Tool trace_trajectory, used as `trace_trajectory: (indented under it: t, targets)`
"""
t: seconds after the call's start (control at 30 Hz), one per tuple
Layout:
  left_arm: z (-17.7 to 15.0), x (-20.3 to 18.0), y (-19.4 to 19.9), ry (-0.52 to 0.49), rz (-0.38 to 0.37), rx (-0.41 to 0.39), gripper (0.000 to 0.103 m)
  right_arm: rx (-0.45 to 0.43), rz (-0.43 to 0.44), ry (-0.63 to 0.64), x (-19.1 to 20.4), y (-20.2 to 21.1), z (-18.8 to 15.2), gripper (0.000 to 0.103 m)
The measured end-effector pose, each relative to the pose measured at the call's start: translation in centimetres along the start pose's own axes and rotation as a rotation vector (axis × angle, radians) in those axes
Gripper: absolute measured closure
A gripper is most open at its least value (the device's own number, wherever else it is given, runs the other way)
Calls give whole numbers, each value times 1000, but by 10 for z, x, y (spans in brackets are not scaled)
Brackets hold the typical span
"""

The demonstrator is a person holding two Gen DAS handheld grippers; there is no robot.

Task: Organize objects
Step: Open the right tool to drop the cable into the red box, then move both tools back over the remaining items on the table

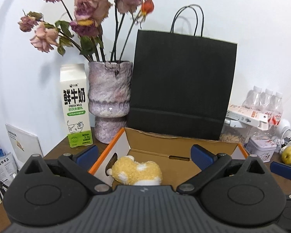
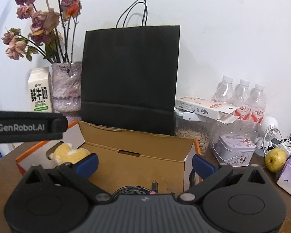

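A yellow plush toy (image 1: 137,171) lies at the left end of the open cardboard box (image 1: 159,155) on the desk (image 1: 54,151), long axis across the box, directly beneath the left hand-held gripper (image 1: 144,154); right hand-held gripper (image 2: 144,164) hovers over the box's right half. Both are released, empty.

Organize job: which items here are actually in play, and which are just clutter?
In play:
- cardboard box, open
- plush toy, inside the box
- cable, inside the box
- left tool and right tool, both open, empty

Likely clutter:
- black paper bag
- milk carton
- vase
- water bottles
- tin
- apple
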State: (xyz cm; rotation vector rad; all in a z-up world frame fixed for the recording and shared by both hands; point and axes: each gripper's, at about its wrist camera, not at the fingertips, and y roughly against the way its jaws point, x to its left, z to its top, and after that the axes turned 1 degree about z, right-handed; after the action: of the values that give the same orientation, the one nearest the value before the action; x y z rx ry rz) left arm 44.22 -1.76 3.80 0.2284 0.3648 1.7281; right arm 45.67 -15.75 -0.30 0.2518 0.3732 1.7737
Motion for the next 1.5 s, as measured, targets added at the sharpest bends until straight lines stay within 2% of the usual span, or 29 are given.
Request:
trace_trajectory:
  t: [0.43, 0.87, 1.23, 1.5]
  targets:
    - [-10, 13, 65, 21, -26, -53, 0, -40, -1, -23, -7, 64, -9, 0]
    - [-30, 31, 140, -3, -44, -77, 0, -70, -8, -20, -4, 136, -28, 0]
    - [-63, 68, 203, 6, -31, -81, 0, -75, 14, -9, 8, 204, -61, 0]
    - [-86, 90, 238, -1, -23, -74, 0, -39, 22, 6, 15, 241, -96, 0]
